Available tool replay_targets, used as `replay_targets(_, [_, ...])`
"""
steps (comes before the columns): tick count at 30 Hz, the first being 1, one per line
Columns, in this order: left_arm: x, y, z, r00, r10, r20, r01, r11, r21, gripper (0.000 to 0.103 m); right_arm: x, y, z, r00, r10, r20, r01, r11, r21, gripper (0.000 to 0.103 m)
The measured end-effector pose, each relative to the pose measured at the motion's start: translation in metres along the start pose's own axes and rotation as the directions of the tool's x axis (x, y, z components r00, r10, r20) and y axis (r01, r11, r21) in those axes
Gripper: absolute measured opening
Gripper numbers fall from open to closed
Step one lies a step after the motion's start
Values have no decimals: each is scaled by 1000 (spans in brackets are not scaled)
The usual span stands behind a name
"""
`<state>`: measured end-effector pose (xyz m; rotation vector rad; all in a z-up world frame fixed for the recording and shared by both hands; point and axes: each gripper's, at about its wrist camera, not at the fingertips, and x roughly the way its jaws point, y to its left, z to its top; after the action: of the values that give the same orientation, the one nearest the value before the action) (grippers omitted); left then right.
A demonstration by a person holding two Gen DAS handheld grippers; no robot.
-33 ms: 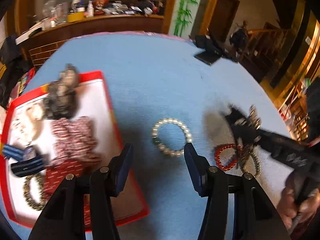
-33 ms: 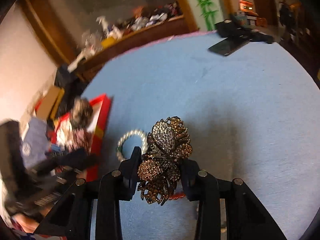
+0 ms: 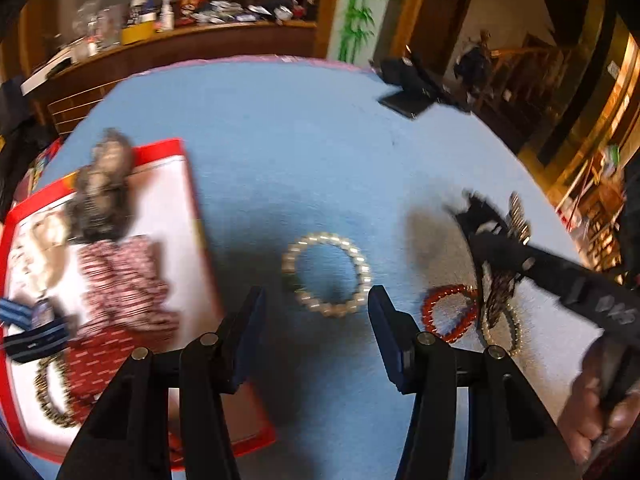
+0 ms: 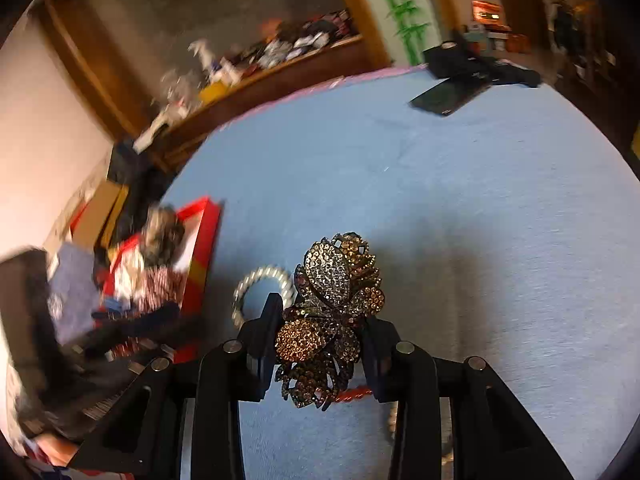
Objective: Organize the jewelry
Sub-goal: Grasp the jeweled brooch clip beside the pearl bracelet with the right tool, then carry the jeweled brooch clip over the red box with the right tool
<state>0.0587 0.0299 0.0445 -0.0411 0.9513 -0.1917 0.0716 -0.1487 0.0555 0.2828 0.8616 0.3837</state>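
My left gripper is open and empty, just short of a pearl bracelet on the blue table. My right gripper is shut on a rhinestone butterfly hair clip and holds it above the table; it also shows in the left wrist view at the right. A red bead bracelet and a gold bead bracelet lie under it. A red-rimmed tray at the left holds scrunchies, a striped hair tie and a dark bead bracelet.
A black phone and pouch lie at the table's far edge. A cluttered wooden sideboard stands beyond the table. The left hand's gripper body is blurred at the left of the right wrist view.
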Motion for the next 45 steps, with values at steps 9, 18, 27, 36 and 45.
replay_targets(9, [56,-63,-4,987,158,17,-158,957,244,10,-19,-8,3,999,6,42,-8,999,54,39])
replay_targets(18, [28,-34,-16,996,55,75,-61,995,81,8,-31,-8,5,996,37,85,-43,997,64,39])
replay_targets(27, [-41,-17,-25,984,-10,178,8,1000,14,8,-40,5,2,986,113,121,-116,993,21,39])
replay_targets(36, [-93,0,-27,967,-35,253,41,999,-21,9,-37,22,-5,976,193,104,-189,981,-44,39])
replay_targets(45, [-128,34,-36,953,-2,304,28,996,-83,9,-37,36,-10,970,220,103,-208,972,-110,39])
